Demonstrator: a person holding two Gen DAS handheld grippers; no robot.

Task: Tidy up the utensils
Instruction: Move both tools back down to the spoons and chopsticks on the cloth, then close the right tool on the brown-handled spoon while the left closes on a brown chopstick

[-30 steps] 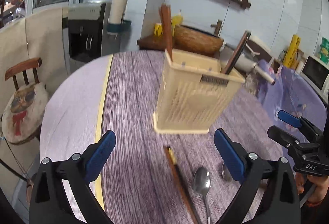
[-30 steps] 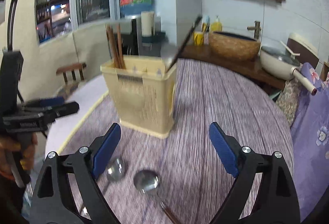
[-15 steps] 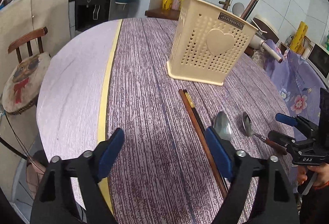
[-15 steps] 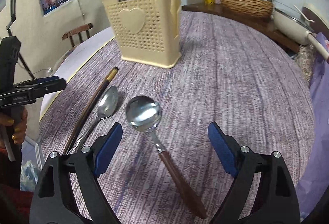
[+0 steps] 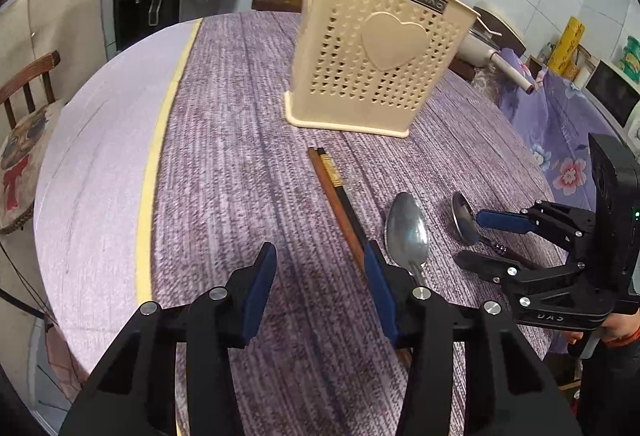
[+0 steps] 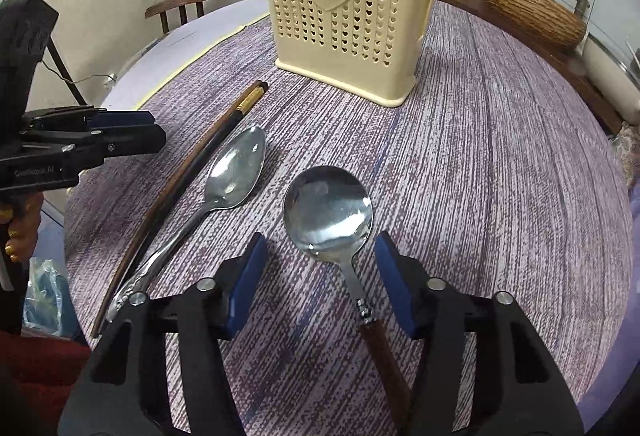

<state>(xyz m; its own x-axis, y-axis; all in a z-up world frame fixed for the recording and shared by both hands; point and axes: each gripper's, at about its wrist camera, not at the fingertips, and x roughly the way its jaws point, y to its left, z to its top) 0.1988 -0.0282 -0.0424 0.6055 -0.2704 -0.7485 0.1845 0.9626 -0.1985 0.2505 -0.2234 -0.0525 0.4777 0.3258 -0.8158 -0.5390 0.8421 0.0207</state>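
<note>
**Two grippers low over the utensils, jaws narrowing**

A chair (image 5: 28, 84) stands off the left side of the round table (image 5: 92, 164), whose purple mat (image 5: 240, 140) carries all the utensils. The left gripper (image 5: 320, 276) hangs low over the mat. Its jaws have just been closing yet stand apart, with only bare mat between the pads; the chopsticks (image 5: 340, 204) run just beside its right finger, outside the gap. Those two chopsticks lie side by side, one end near the foot of the holder (image 5: 376, 60). The cream holder stands upright at the far middle of the mat, with stick handles rising from its top.

Right of the chopsticks lies the steel spoon (image 6: 236, 172), bowl toward the holder. Next comes the round spoon (image 6: 328, 212), with a wooden handle. The right gripper (image 6: 320, 276) straddles its neck: the jaws have just been closing, the thin metal neck sits between the pads, and neither pad touches it. A woven basket (image 6: 532, 16) sits on the counter beyond the table, far right.
</note>
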